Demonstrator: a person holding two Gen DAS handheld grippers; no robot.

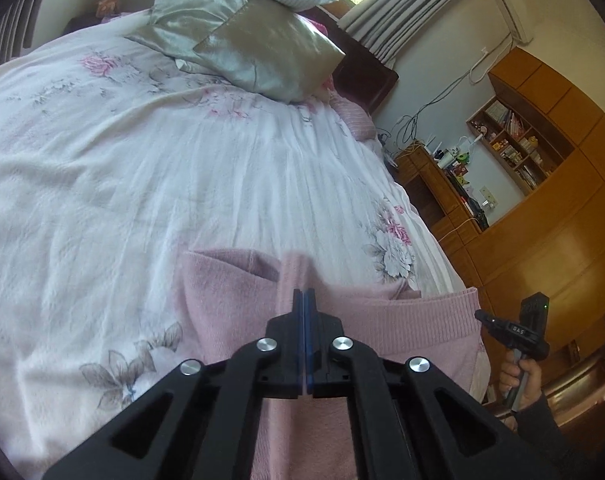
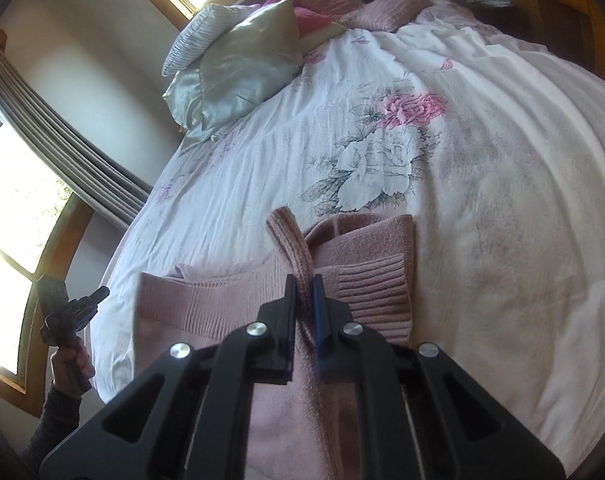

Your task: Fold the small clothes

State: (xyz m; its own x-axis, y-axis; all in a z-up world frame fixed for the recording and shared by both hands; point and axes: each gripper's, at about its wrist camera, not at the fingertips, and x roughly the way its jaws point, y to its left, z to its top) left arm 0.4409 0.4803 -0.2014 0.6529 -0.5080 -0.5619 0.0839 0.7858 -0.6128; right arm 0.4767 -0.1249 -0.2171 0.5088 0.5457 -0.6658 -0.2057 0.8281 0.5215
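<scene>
Lower centre, both views: left gripper [image 1: 304, 294] and right gripper [image 2: 304, 280] clamped on pink sweater [image 2: 366, 276]; risk: thin pinch slips, fold collapses

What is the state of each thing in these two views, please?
Pink knitted sweater: partly folded on the bed, pinched by both tongs.
Left tongs: shut on a thin sweater fold.
Right tongs: shut on a ribbed sweater edge.
White floral bedspread: spread out, wrinkled.
Silver satin cushions: stacked, leaning at the bed's head.
Grey pleated curtain: drawn aside.
</scene>
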